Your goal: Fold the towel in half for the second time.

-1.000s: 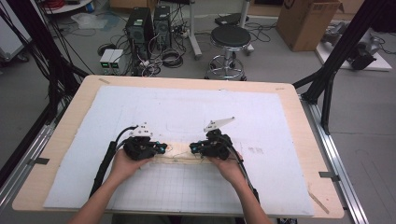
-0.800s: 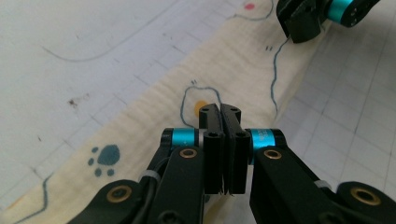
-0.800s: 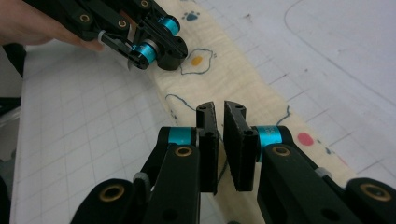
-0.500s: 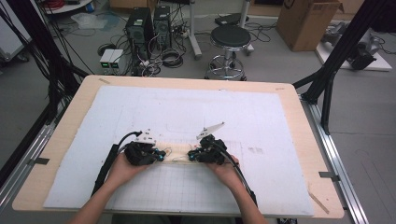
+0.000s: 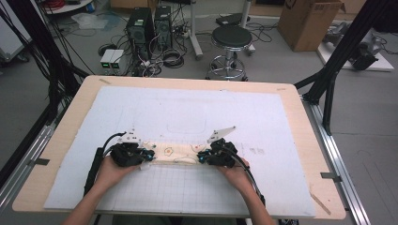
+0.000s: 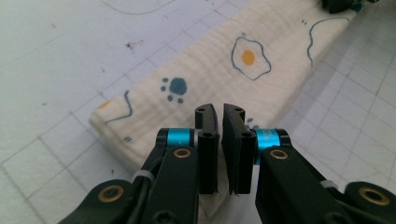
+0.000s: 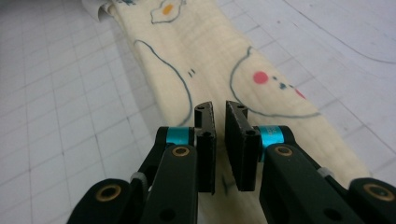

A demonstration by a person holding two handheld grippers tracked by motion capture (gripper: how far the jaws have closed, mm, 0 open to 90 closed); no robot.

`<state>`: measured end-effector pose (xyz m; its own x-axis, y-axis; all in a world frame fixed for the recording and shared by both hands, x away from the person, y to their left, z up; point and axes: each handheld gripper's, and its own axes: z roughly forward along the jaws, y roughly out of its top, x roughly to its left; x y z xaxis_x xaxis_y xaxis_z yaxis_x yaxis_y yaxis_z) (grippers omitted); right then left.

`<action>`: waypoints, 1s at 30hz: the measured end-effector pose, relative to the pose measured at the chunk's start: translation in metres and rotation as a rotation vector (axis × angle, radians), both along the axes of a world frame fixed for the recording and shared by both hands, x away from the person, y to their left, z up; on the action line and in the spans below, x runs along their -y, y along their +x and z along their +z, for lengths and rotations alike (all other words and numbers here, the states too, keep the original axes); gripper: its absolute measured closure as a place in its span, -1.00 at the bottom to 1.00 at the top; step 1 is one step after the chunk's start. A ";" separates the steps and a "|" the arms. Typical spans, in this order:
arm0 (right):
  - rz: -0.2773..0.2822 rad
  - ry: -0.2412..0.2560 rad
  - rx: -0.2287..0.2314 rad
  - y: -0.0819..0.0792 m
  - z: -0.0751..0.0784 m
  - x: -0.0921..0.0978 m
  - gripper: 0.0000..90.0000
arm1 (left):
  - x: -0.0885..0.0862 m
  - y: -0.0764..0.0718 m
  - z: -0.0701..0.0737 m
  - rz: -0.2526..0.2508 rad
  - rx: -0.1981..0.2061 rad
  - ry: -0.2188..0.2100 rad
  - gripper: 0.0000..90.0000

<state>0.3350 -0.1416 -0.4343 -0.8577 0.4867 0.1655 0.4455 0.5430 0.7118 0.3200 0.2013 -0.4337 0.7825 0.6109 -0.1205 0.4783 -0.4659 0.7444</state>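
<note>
A person at a wooden counter (image 5: 300,122) holds one gripper in each hand, the two facing each other across a folded cream cloth (image 5: 176,153) that lies as a narrow strip on a white gridded mat (image 5: 263,122). The cloth sits near the front middle of the mat, between the left gripper (image 5: 146,157) and the right gripper (image 5: 201,158), each at one end of the strip.

In the left gripper view, the left gripper's (image 6: 219,122) jaws are pressed nearly together, a thin slit between them, with the cloth's (image 6: 261,46) edge running under the tips; whether fabric is caught in that slit cannot be told. The right gripper (image 7: 218,120) in its own view stands the same way, jaws almost closed over the strip's (image 7: 205,51) near end, and again a pinch cannot be told.

The cloth's print shows two fried eggs (image 6: 251,57), one blue paw mark (image 6: 175,87) and one pink dot (image 7: 260,77) among blue outlines.

Nothing lies on the mat between the grippers apart from the cloth. Two hands, the left hand (image 5: 110,171) and the right hand (image 5: 237,174), come in from the counter's front edge. Beyond the counter stand one round black stool (image 5: 230,40), two computer towers (image 5: 151,23) amid loose cables, and one cardboard box (image 5: 307,18) on the floor.
</note>
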 end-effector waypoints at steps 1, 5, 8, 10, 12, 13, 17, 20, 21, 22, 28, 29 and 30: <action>-0.001 -0.003 0.004 0.000 0.000 0.003 0.83 | -0.002 -0.001 -0.001 0.009 0.000 -0.008 0.86; -0.026 0.001 0.000 -0.002 -0.001 0.015 0.83 | -0.009 -0.003 -0.003 0.022 -0.001 -0.019 0.86; -0.039 -0.004 0.009 -0.002 -0.002 0.024 0.83 | -0.010 -0.004 -0.003 0.017 0.005 -0.015 0.86; -0.041 -0.003 0.012 -0.002 -0.002 0.030 0.82 | -0.010 -0.004 -0.003 0.017 0.007 -0.018 0.85; -0.050 -0.009 0.020 -0.004 -0.001 0.036 0.82 | -0.011 -0.004 -0.004 0.016 0.007 -0.022 0.85; -0.057 -0.010 0.020 -0.004 0.000 0.039 0.82 | -0.011 -0.005 -0.004 0.017 0.007 -0.022 0.85; -0.071 -0.001 0.023 -0.004 -0.002 0.048 0.79 | -0.011 -0.005 -0.001 0.032 0.036 -0.032 0.82; -0.080 0.025 0.046 -0.002 0.000 0.052 0.72 | -0.016 -0.002 0.005 0.085 0.080 -0.078 0.77; -0.086 0.039 0.055 -0.002 0.002 0.052 0.68 | -0.018 0.000 0.007 0.093 0.086 -0.081 0.75; -0.088 0.051 0.073 -0.001 0.004 0.053 0.64 | -0.018 0.000 0.007 0.093 0.086 -0.081 0.72; -0.092 0.040 0.060 0.001 0.004 0.054 0.45 | -0.016 0.006 0.000 0.092 0.046 -0.065 0.61; -0.093 0.038 0.058 0.001 0.003 0.054 0.42 | -0.015 0.006 -0.001 0.087 0.043 -0.052 0.61; -0.092 0.035 0.066 0.002 0.003 0.054 0.40 | -0.014 0.006 -0.002 0.083 0.045 -0.044 0.60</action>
<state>0.3365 -0.1960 -0.4312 -0.8193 0.5588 0.1284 0.4438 0.4763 0.7591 0.3256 0.2153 -0.4352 0.7345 0.6688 -0.1148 0.4799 -0.3924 0.7847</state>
